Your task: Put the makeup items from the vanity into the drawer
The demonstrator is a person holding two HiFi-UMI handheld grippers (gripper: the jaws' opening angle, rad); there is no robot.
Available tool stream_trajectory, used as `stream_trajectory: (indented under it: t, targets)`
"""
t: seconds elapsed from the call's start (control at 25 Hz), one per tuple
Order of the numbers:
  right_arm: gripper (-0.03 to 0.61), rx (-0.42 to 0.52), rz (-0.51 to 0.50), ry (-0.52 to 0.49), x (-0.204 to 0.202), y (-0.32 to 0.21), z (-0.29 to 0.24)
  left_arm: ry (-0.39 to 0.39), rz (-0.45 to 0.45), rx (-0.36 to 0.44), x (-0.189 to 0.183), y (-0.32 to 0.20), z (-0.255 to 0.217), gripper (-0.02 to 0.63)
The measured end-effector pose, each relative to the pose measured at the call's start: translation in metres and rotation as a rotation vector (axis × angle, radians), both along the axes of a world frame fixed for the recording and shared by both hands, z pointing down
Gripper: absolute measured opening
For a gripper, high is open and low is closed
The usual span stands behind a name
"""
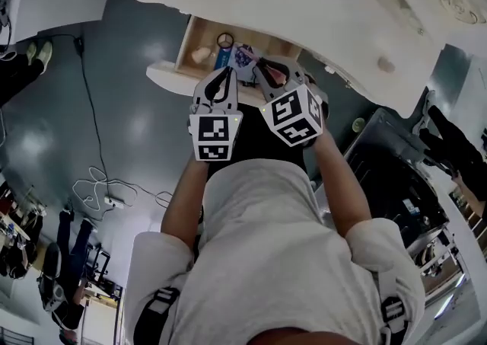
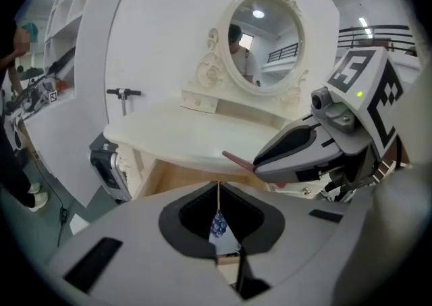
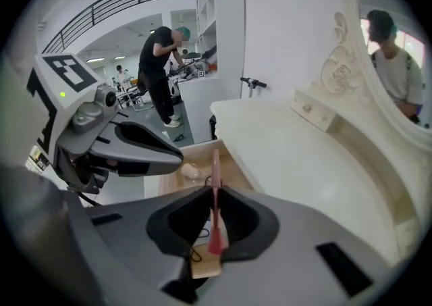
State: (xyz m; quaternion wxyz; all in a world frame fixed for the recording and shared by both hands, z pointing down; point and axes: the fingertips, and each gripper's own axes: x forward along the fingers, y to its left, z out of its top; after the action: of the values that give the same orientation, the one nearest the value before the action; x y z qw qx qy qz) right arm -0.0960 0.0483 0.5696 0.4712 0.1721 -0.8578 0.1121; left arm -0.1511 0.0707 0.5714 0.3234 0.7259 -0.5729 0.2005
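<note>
- The white vanity [image 1: 304, 1] takes up the far side of the scene. Its top looks bare, so I judge that most of the items are already put away.
- The wooden drawer [image 1: 196, 35] is pulled out under the near edge of the top. Both tools hang just above it, because this is where the things must go.
- The right gripper [image 3: 214, 193] is closed on a thin pink stick [image 3: 214, 159]. It is held low on its length, and the free end points past the jaw tips, down toward the drawer. That end can probably go in first.
- The left gripper [image 2: 217, 196] is just left of the right one, with its jaws pressed together. It seems empty, though the view through the narrow slit is poor.
- In the drawer lie a patterned pouch [image 1: 245, 58], a blue item [image 1: 224, 59] and a pale sponge [image 1: 202, 55] at the left. They are close together, and some wooden bottom is free beside them for the stick.
</note>
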Motion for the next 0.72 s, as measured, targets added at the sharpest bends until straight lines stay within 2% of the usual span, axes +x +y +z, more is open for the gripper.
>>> stream_trajectory:
  t: [0.2, 0.32, 0.52, 0.72]
  targets:
    - [0.054, -0.038, 0.064, 0.005, 0.012, 0.012, 0.03, -0.001, 0.031, -0.037, 0.009, 0.004, 0.02, 0.014]
    - [0.054, -0.033, 0.056, 0.048, 0.016, 0.012, 0.053, 0.002, 0.051, -0.05, 0.014, 0.006, 0.029, 0.014]
    - [0.054, -0.072, 0.079, 0.068, 0.013, 0.014, 0.073, 0.02, 0.017, -0.104, 0.008, 0.017, 0.045, 0.014]
    - [0.054, -0.081, 0.072, 0.085, 0.011, 0.016, 0.079, -0.006, 0.051, -0.096, 0.007, 0.013, 0.046, 0.014]
